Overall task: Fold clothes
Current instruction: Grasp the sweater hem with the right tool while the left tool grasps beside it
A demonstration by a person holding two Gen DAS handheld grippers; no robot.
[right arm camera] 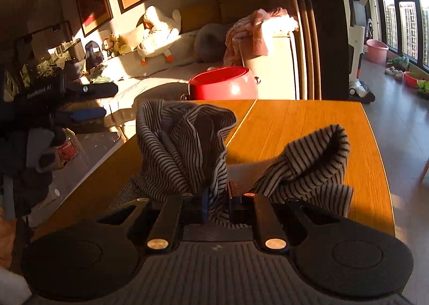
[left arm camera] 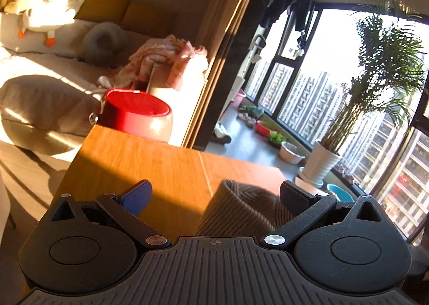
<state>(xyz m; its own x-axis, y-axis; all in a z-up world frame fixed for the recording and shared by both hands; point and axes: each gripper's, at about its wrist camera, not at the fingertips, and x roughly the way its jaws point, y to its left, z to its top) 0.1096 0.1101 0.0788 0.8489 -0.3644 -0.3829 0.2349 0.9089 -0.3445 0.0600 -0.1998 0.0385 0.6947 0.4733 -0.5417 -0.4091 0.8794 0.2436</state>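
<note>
A grey and black striped garment [right arm camera: 182, 144] is bunched up on the wooden table [right arm camera: 295, 122]. My right gripper [right arm camera: 217, 195] is shut on a fold of it, and another striped fold [right arm camera: 313, 160] stands up to the right. In the left wrist view, my left gripper [left arm camera: 215, 189] is open wide just above the table [left arm camera: 161, 160]. A roll of ribbed fabric, tan in the sunlight [left arm camera: 236, 208], lies between its blue-padded left finger [left arm camera: 136, 195] and its black right finger [left arm camera: 295, 195], closer to the right one. Neither finger touches it.
A red bucket [right arm camera: 222, 85] stands past the table's far edge, in front of a sofa with a white plush goose [right arm camera: 158, 31] and pink laundry [right arm camera: 254, 29]. A black device with blue parts [right arm camera: 40, 88] sits off the table's left. A potted palm [left arm camera: 324, 160] stands by the windows.
</note>
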